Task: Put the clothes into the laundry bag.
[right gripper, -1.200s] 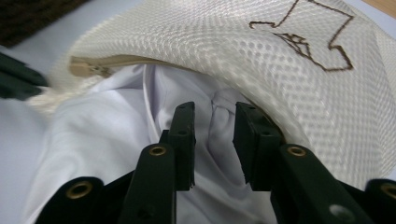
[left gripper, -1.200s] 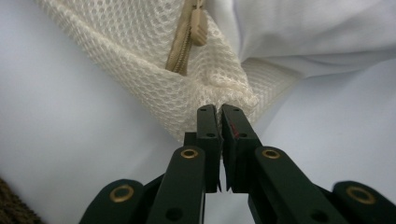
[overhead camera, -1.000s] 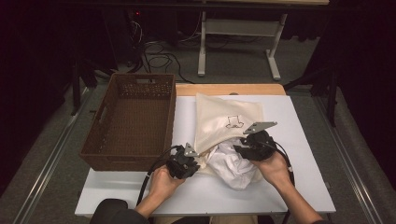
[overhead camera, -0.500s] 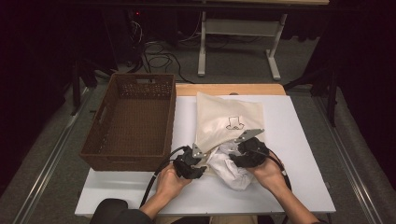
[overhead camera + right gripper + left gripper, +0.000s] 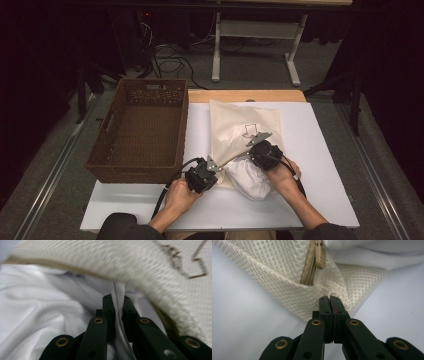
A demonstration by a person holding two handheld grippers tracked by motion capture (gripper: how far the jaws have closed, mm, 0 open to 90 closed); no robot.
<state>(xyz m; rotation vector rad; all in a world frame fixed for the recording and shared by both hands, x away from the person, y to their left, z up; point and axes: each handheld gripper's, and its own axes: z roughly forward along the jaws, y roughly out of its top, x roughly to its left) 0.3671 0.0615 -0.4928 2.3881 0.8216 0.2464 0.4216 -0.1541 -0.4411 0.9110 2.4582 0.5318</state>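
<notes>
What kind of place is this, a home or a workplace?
Probably a lab or recording workspace, not a home: a white table set up under a fixed camera, loose cables on grey carpet, and a metal desk frame in a dark room behind.

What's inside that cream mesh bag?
White cloth bulges out of the mesh bag's open mouth, with the right gripper pinching a fold. How far the cloth reaches inside is covered by the mesh.

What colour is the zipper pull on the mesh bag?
Beige, matching the zipper tape; the zipper pull shows best in the left gripper view.
</notes>
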